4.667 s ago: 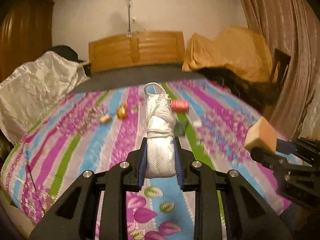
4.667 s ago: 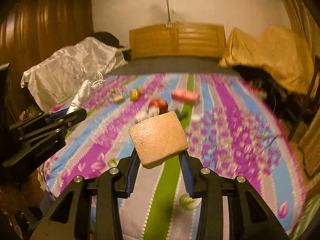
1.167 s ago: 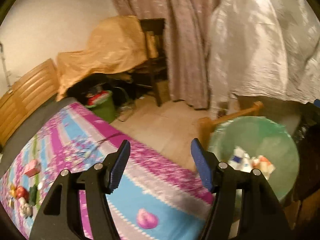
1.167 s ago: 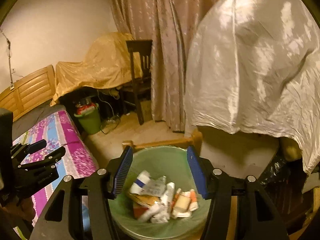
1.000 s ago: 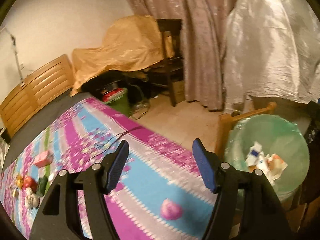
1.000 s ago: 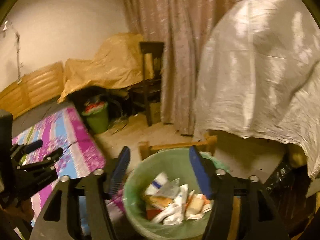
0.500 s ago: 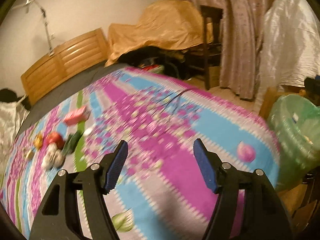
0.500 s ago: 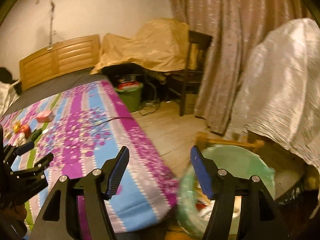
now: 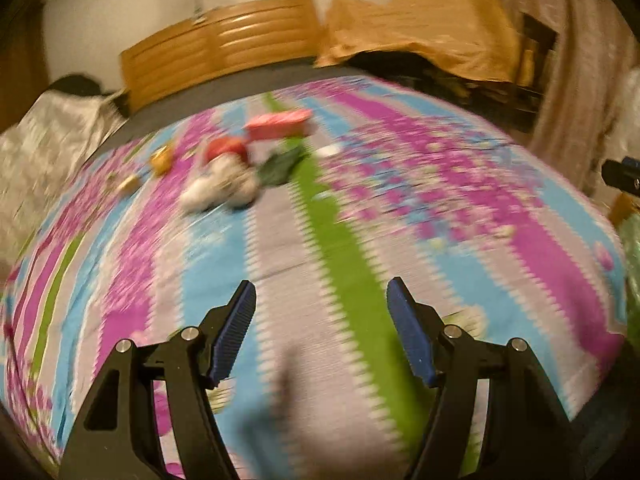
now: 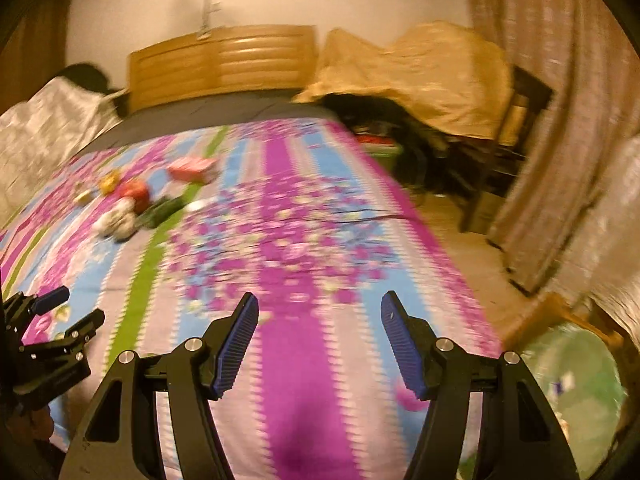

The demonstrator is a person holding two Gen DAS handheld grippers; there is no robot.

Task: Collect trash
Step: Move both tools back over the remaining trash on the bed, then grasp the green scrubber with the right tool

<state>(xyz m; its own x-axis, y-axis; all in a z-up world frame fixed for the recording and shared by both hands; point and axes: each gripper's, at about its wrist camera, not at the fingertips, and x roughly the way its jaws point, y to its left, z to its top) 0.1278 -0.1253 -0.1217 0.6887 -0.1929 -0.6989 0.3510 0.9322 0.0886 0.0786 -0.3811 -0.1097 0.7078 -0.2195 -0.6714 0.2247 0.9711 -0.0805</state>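
The bedspread [image 9: 360, 264] is striped in magenta, sky blue, lilac-grey and green, with purple flower clusters. On it lie a pink box [image 9: 280, 123], a red-and-white lump [image 9: 224, 160] and a dark green wrapper [image 9: 280, 166]. The headboard [image 10: 224, 62] is honey-coloured wood; the bin liner [image 10: 576, 384] pale green.

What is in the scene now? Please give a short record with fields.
place: bed with striped floral cover
trash left: blurred cluster of small items on the cover, toward the headboard
bin: green-lined bin at the bed's foot corner
left hand-held gripper: open, empty
right hand-held gripper: open, empty
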